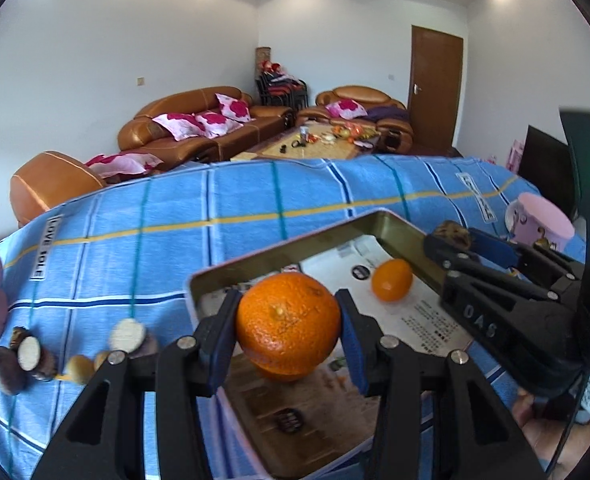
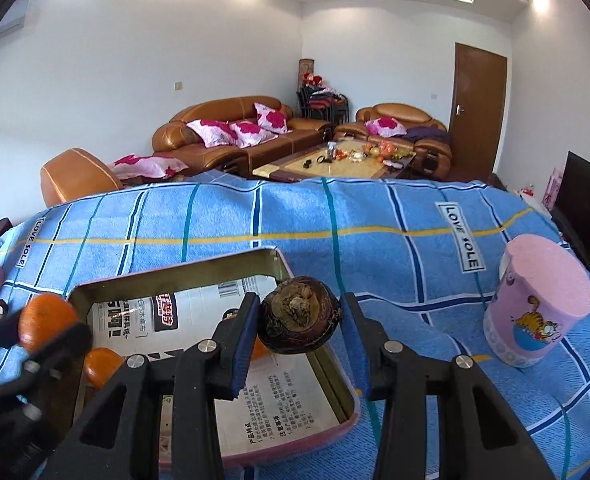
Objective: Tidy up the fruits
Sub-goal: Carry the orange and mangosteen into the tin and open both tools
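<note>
My left gripper (image 1: 288, 300) is shut on a large orange (image 1: 288, 322) and holds it just above the near left part of a shallow metal tray (image 1: 379, 216). A small orange (image 1: 392, 280) lies inside the tray. My right gripper (image 2: 299, 308) is shut on a dark brown round fruit (image 2: 299, 320) over the tray's (image 2: 175, 272) right side. In the right wrist view the left gripper (image 2: 35, 320) with its orange (image 2: 47, 316) shows at the left edge, and a small orange (image 2: 103, 364) lies in the tray below it.
The tray rests on a blue checked cloth (image 2: 375, 216). A pink cartoon cup (image 2: 535, 304) stands to its right. Several cut and whole brown pieces (image 1: 27, 354) lie on the cloth (image 1: 135, 216) left of the tray. Sofas and a coffee table stand beyond.
</note>
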{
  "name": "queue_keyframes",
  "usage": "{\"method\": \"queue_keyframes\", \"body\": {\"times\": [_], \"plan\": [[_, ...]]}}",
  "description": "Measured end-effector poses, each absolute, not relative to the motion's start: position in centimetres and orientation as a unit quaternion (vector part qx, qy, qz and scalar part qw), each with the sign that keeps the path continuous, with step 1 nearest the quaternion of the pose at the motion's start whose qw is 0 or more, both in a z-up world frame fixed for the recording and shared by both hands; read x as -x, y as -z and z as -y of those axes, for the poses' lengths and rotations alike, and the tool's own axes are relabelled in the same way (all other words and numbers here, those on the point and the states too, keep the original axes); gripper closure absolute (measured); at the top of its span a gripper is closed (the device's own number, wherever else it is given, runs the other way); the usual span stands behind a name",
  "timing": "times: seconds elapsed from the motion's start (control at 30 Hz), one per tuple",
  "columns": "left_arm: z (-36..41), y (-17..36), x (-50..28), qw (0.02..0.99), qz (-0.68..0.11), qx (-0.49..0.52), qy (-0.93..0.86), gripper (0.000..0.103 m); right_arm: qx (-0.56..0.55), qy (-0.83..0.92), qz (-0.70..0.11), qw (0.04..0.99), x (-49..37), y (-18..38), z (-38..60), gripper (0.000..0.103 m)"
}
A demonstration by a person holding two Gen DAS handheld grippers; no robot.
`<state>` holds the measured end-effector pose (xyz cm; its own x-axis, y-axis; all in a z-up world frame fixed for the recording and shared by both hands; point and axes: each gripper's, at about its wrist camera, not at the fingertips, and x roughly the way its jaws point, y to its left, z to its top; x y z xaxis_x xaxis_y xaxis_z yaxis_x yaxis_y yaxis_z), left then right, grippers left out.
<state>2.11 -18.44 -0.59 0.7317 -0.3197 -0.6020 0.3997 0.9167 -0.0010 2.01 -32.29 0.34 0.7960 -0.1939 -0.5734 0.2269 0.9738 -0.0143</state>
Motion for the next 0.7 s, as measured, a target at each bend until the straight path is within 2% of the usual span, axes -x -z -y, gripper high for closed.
{"method": "queue_keyframes", "body": {"times": [0.5,0.7], "plan": [[19.7,1.9,-2.0,0.922,-0.322,-0.104,0.187,0.054,0.013,0.095,-0.312,0.945,-2.4,0.4,30.0,0.059],[19.6,1.9,-2.0,0.924,-0.321,-0.104,0.181,0.052,-0.049,0.064,-0.344,0.936,-3.0,1.3,31.1,0.059]]}}
